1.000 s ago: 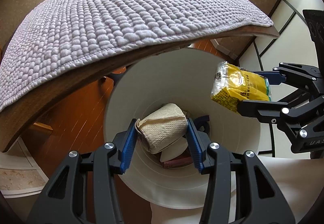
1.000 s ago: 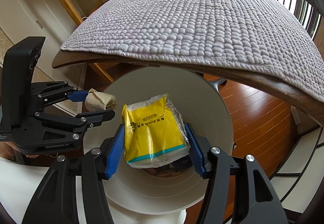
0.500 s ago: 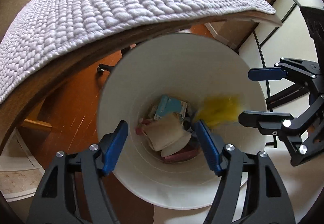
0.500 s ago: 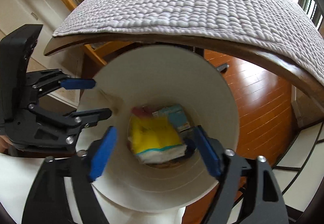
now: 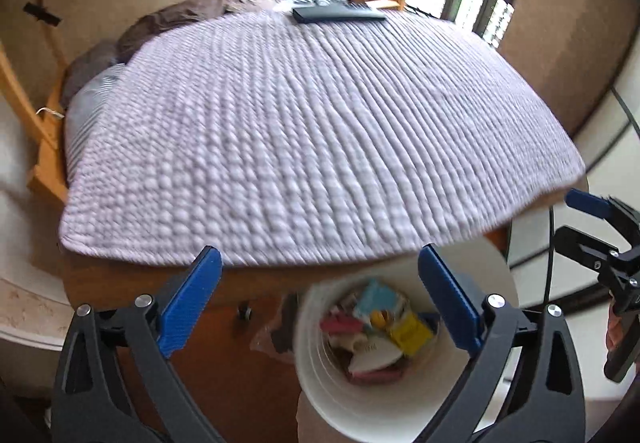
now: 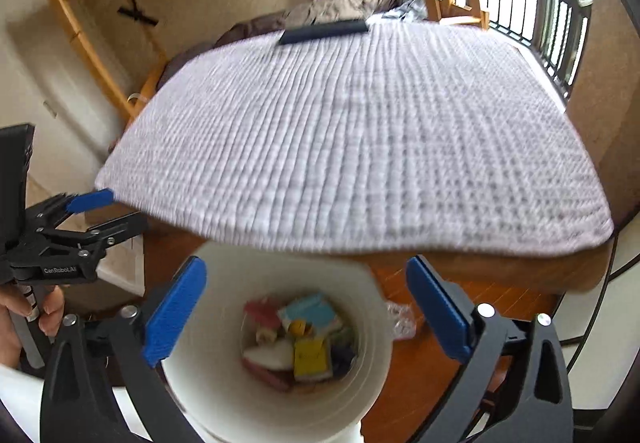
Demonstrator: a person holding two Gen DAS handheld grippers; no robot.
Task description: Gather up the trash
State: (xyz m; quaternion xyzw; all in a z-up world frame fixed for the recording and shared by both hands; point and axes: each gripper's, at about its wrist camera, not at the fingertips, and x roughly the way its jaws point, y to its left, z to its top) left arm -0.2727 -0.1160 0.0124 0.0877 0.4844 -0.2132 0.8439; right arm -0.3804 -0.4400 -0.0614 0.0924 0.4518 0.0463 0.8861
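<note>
So both claws have just been opening & now stand wide w/ nothing between them: left claw (image 5: 320,299), right claw (image 6: 306,309). The 2 items they held a sec ago, the paper wad (image 5: 374,357) & yellow packet (image 6: 312,361), now lie inside the white bin (image 6: 372,375) by the bed (image 6: 360,147). That drop-off looks done; bed top shows no more trash

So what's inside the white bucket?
The white bucket holds trash: a yellow packet, a light blue packet, something pink and a white crumpled piece. Whatever lies under that pile is covered.
</note>
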